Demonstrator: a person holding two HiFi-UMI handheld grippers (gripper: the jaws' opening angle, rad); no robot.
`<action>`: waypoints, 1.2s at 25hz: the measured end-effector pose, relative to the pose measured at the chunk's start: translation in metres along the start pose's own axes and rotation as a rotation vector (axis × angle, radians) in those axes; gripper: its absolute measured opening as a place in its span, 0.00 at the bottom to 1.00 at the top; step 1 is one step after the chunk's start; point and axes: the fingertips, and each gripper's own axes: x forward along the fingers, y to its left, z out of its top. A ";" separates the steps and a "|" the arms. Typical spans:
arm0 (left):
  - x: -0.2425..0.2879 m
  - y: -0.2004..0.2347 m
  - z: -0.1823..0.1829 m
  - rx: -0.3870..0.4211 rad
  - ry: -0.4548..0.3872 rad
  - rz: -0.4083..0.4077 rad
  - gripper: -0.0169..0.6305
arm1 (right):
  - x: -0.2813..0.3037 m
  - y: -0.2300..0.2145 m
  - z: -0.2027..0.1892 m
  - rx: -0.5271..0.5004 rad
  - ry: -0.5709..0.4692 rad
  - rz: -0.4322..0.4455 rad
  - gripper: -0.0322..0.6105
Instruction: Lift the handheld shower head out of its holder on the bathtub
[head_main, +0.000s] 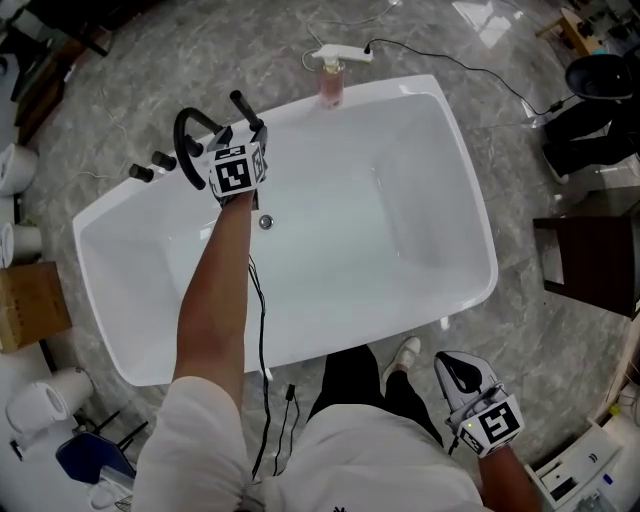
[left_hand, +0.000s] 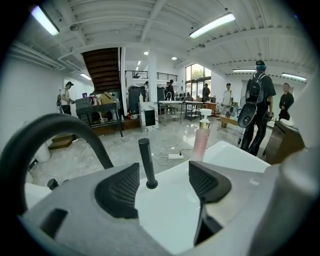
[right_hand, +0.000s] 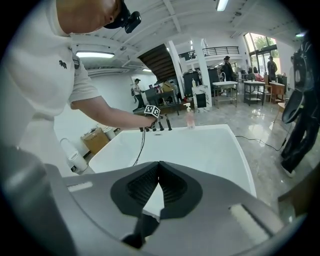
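The handheld shower head (left_hand: 146, 163) is a slim black wand standing upright in its holder on the white bathtub's rim (left_hand: 235, 152). My left gripper (left_hand: 164, 187) is open, its two jaws standing either side of the wand just short of it, not touching. In the head view the left gripper (head_main: 228, 138) hovers over the tub's far left rim by the wand (head_main: 243, 108). My right gripper (head_main: 453, 364) hangs low at my side, outside the tub; in its own view the right gripper (right_hand: 160, 172) is shut and empty.
A curved black faucet (head_main: 188, 135) arches just left of the wand, with two black knobs (head_main: 150, 166) beyond it. A pink pump bottle (head_main: 331, 82) stands on the far rim. A power strip (head_main: 341, 52) and cables lie on the floor. Boxes and paper rolls (head_main: 30, 300) sit left.
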 end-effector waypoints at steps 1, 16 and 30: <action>0.007 0.005 -0.003 0.001 0.006 0.004 0.51 | 0.002 -0.001 -0.002 0.005 0.008 -0.001 0.07; 0.108 0.045 -0.036 0.027 0.057 0.036 0.51 | 0.045 -0.028 -0.042 0.084 0.104 0.017 0.07; 0.148 0.050 -0.037 0.009 0.051 0.047 0.41 | 0.123 -0.056 -0.051 0.019 0.224 0.103 0.07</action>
